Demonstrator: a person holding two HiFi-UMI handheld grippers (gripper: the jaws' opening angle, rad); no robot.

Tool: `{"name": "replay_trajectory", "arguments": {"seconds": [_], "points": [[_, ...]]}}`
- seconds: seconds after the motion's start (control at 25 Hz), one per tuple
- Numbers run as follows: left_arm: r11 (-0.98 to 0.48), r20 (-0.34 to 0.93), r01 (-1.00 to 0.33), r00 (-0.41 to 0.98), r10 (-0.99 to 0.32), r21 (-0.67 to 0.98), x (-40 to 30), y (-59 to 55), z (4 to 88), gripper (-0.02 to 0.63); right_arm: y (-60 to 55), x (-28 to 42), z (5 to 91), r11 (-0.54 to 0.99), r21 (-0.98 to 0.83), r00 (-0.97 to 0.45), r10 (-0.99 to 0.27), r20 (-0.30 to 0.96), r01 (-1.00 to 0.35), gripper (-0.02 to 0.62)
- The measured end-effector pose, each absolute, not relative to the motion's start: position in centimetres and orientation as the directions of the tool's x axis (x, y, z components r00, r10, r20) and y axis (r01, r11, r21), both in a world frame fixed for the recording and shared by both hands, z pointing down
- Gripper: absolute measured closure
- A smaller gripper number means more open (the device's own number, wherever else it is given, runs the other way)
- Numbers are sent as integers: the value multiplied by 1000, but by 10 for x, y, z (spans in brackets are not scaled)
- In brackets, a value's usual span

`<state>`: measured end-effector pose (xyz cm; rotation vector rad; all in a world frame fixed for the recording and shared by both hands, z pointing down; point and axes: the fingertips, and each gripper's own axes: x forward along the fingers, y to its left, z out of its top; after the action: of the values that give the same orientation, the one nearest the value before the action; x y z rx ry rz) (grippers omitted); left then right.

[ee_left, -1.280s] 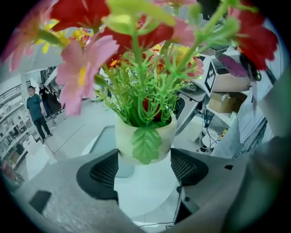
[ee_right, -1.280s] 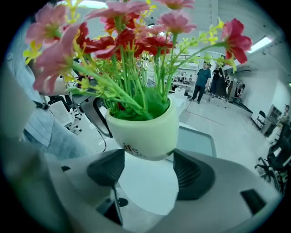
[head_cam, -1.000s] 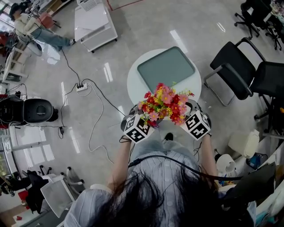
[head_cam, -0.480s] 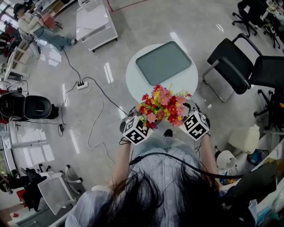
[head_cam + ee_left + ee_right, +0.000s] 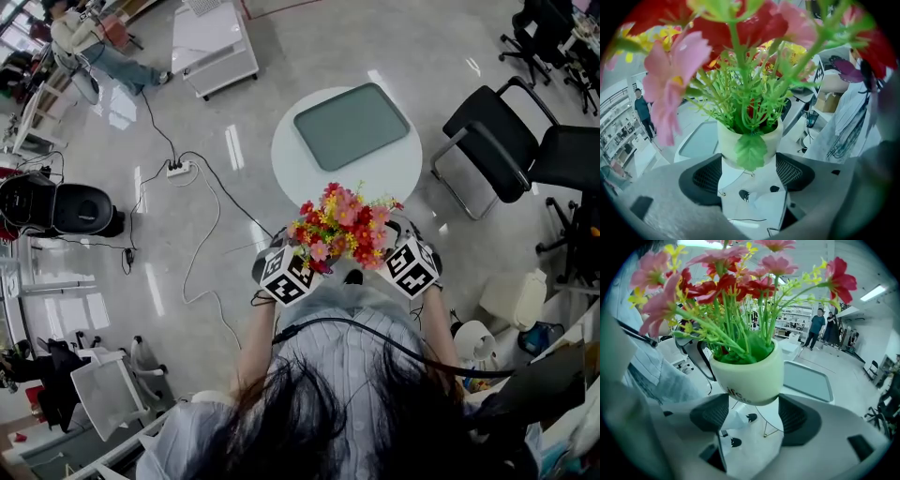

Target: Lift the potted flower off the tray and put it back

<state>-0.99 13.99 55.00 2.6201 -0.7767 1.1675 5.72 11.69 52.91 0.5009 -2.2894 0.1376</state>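
The potted flower (image 5: 342, 225), a pale pot of red, pink and yellow blooms, hangs in the air in front of the person's body, off the table. My left gripper (image 5: 298, 260) and right gripper (image 5: 397, 253) press it from either side. In the left gripper view the pot (image 5: 749, 140) sits between the dark pads of that gripper (image 5: 749, 171). The right gripper view shows the pot (image 5: 747, 373) clamped in the right gripper (image 5: 753, 416). The grey-green tray (image 5: 352, 125) lies bare on the round white table (image 5: 305, 173), beyond the pot.
Black chairs (image 5: 511, 141) stand to the right of the table. A cable and power strip (image 5: 176, 169) trail over the floor on the left. A white cart (image 5: 214, 42) stands at the back, with a seated person (image 5: 89, 42) far left.
The pot, still held between both grippers, has drawn slightly back from the tray toward the person's body. Both grips are unchanged.
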Motion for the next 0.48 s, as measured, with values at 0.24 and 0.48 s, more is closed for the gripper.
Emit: {"name": "replay_trajectory", "arguments": {"seconds": [0.24,0.48], "points": [[-851,732,-522,556,-394,-61,-11,146,552,259,122,57,530,918,64,-622,-316,717,-392,256],[-855,739,-514,550,-388,-67,-12,150,554,259,128,55,531,917,63,-619,-316,719,-394,256]]}}
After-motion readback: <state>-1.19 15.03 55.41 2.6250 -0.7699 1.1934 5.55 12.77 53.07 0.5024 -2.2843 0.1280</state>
